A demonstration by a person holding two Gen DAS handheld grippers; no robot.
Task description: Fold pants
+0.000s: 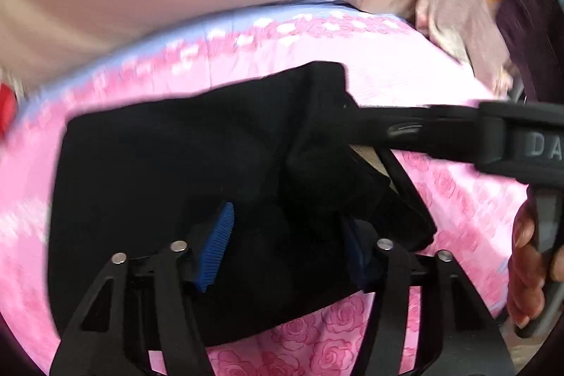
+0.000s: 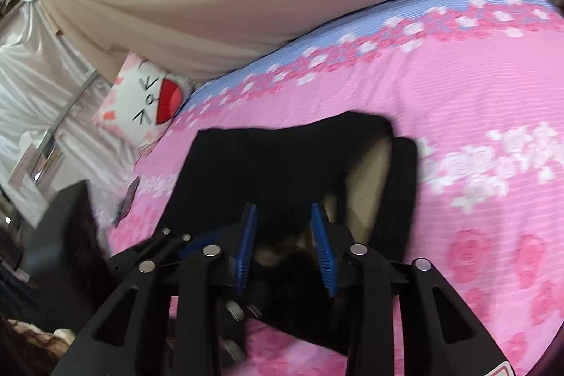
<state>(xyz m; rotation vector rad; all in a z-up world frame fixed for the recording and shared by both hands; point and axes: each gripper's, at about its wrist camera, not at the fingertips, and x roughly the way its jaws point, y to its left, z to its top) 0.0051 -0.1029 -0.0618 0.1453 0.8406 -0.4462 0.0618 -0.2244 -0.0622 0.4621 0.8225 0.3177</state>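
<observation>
Item: black pants (image 1: pixel 183 171), lying bunched and part-folded on pink rose-print bedspread (image 1: pixel 458 87), centre of both views.

Left gripper (image 1: pixel 282 242): hovering over the near edge at 6 o'clock, jaws half apart, dark cloth lying between the blue pads (image 1: pixel 216 245); pressing on it or not, cannot tell.

Right gripper (image 2: pixel 287 245): reaching in from 3 o'clock in the left view, jaws partly apart, straddling the turned-back waistband with pale lining showing; grip not discernible.

Step judged: taking hold of near edge for a fold-over.

Next move requiring: firm pinch on both sides, lifting together, carrying toward 12 o'clock, keeping layers flat.

Background: cat-face cushion (image 2: pixel 148 97) at 10 o'clock.
</observation>
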